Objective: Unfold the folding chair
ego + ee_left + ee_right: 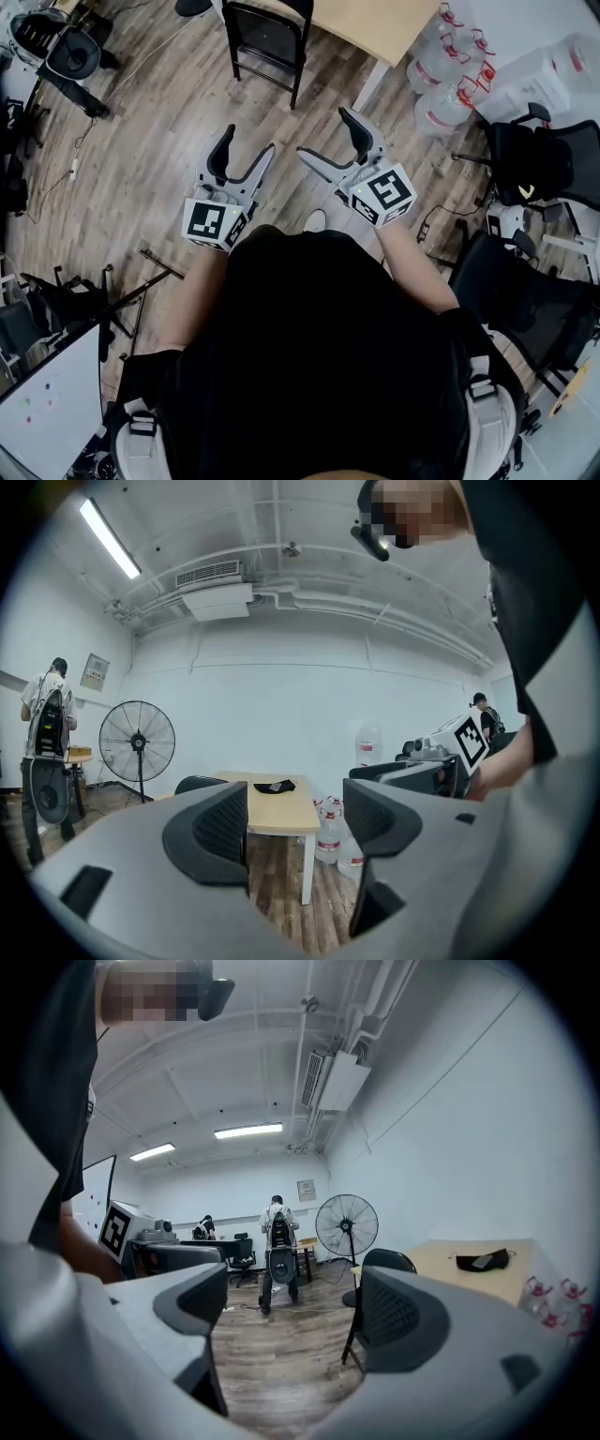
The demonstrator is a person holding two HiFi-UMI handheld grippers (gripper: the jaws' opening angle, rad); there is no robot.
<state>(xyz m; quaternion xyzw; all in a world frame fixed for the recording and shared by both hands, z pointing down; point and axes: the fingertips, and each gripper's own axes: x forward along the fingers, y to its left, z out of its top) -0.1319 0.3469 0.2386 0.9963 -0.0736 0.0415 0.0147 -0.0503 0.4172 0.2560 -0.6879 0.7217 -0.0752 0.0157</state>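
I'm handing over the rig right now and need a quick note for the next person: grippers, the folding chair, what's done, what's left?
Left gripper: open, empty, held level above the wooden floor.
Right gripper: open, empty, beside the left one.
Folding chair: ahead, by the table, standing on its legs. Neither gripper touches it.
Done: the chair looks unfolded.
Left: probably only a check that it stands fully open.
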